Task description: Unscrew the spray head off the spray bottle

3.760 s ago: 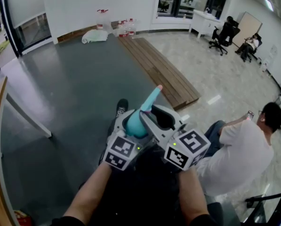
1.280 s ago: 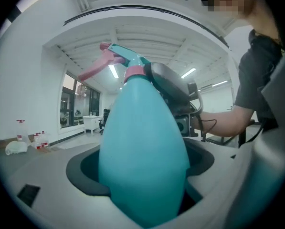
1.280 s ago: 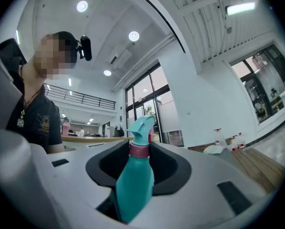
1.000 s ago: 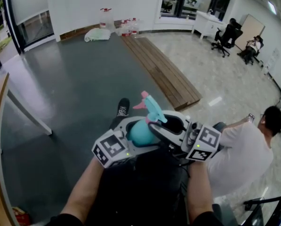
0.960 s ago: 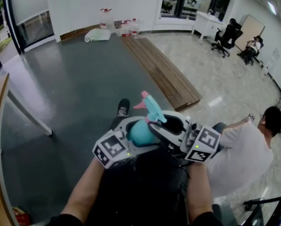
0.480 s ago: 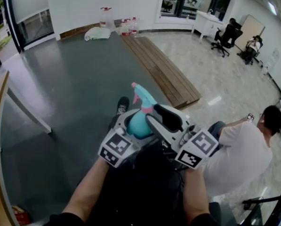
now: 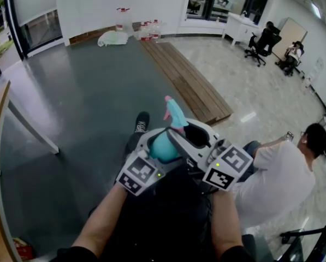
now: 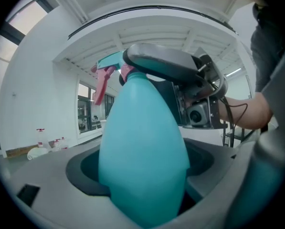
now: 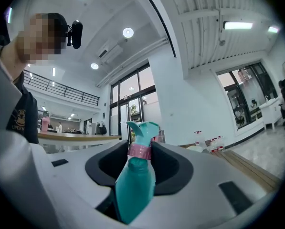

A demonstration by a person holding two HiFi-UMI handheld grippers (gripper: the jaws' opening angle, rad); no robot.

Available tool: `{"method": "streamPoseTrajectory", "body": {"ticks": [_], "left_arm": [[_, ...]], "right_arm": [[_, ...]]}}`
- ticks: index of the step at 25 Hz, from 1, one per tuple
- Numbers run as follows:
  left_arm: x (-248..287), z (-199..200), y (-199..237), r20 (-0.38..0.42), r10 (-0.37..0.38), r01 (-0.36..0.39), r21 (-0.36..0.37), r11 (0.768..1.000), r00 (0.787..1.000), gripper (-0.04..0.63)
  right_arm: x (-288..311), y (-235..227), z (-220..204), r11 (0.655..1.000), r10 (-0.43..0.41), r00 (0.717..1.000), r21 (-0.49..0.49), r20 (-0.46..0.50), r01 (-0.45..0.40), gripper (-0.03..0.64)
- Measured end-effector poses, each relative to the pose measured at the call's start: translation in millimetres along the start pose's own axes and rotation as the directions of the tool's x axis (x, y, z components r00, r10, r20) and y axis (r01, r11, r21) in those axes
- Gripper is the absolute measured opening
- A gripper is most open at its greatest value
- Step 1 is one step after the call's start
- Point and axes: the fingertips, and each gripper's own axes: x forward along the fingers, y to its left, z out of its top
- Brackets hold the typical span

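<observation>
Since half a second earlier, the teal spray head (image 9: 143, 129) with its pink trigger had swung to the right in the head view, and the right gripper's (image 9: 142, 151) jaws had just been closing. Those jaws were clenched on the spray head at its pink ribbed collar (image 9: 141, 151), with one dark pad against each side. The left gripper's (image 8: 142, 173) jaws were grasping the body of the teal plastic spray bottle (image 8: 142, 147), which filled the gap between them. The spray bottle hung tilted in the air between the two grippers, just in front of the person's lap, its head pointing up and away. Behind the grippers, the person's bare forearms (image 7: 105, 222) reached in. Below lay a dark grey floor (image 7: 70, 91), with a strip of wooden boards (image 7: 190, 86) farther off and a seated person in a white shirt (image 7: 277, 179) at the right.
</observation>
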Motion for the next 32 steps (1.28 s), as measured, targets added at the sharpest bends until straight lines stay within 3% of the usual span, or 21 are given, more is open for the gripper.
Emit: {"method": "streamPoseTrajectory", "body": {"ticks": [16,32], "left_arm": [[-0.1,-29.7,11.8,-0.075,0.027,-0.027,-0.009,1.000,0.997,0.440],[-6.0,-60.6,24.0,-0.148,0.066,-0.072,-0.039,0.997,0.987,0.440]], "right_arm": [[-0.6,-15.3,52.1,0.998,-0.061,0.990,-0.027,0.126,0.065,0.150],[-8.4,-19.4,101.1,0.985,-0.127,0.946,-0.075,0.300,0.156,0.150]]}}
